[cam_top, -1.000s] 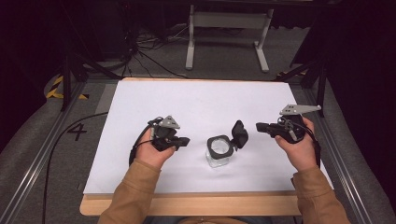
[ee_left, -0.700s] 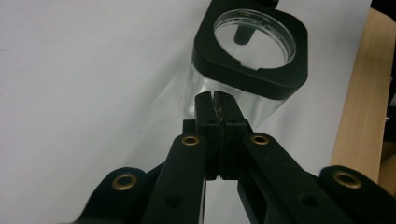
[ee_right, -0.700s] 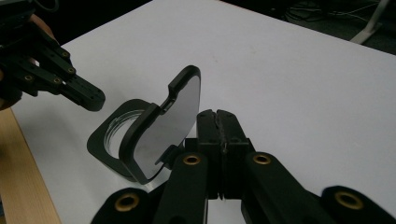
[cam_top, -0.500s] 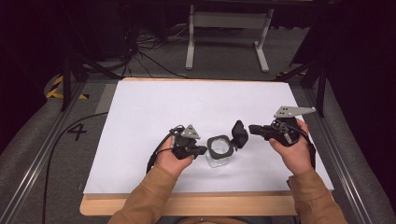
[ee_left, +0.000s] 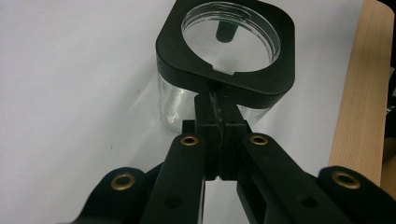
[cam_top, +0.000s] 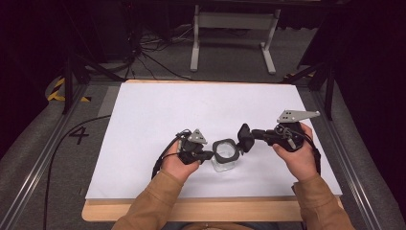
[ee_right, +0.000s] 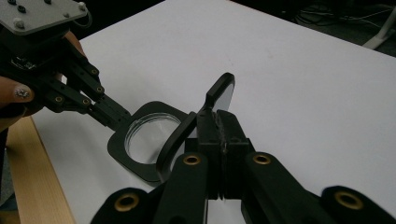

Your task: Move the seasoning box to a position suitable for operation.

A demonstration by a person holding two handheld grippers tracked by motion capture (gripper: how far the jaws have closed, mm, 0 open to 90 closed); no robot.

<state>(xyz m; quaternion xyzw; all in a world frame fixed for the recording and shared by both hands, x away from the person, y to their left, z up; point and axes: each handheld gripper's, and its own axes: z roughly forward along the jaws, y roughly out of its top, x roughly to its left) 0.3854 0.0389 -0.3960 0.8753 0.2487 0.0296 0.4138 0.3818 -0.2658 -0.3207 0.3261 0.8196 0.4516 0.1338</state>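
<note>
We find the left gripper (cam_top: 207,155) clenched, tips touching the clear jar's (cam_top: 224,162) black rim, while the right gripper (cam_top: 245,138) grasps the flip lid (ee_right: 194,128) opposite.

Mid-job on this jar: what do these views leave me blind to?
- Jar contents: too small in the high view; glare on the lid window in the left gripper view.
- Left tongs: shut at the lid's edge; their own tips hide whether they pinch it or only touch.
- Right tongs: shut on a black flap; the tongs hide whether it joins the lid.
</note>
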